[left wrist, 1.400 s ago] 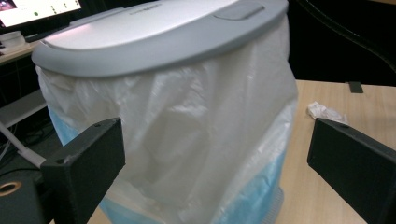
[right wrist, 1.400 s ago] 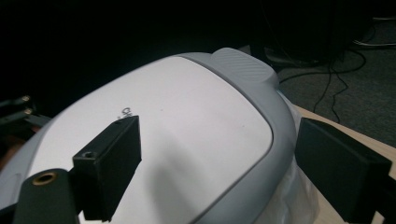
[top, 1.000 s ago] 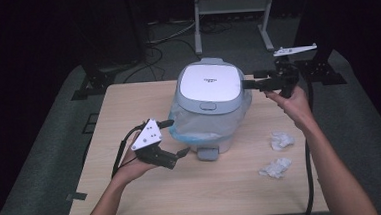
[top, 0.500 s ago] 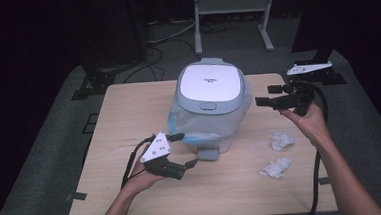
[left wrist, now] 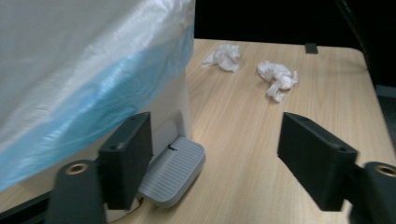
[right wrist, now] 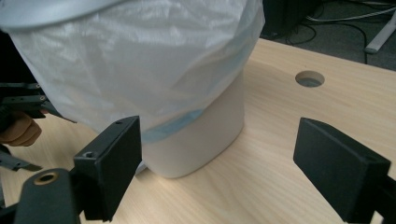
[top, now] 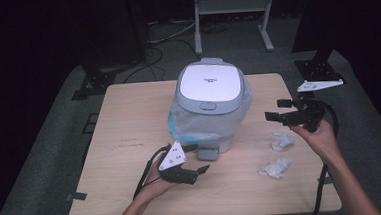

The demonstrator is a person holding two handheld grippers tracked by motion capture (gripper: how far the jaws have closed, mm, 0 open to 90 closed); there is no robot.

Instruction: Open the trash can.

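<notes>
Both claws lower; bin (top: 211, 106) beside tissues (top: 282, 141).

Bench: I see a light wooden top (top: 129, 121) mid-frame, with a round cable hole (right wrist: 309, 78) near one corner.
Floor: grey carpet (top: 46, 161) runs all round the bench.
Stand: a pale metal frame (top: 230, 7) sits at the top centre.
Cables: black leads (top: 164, 36) lie at the upper left.
Light: the bench is lit, and everything behind it is dark to me.
</notes>
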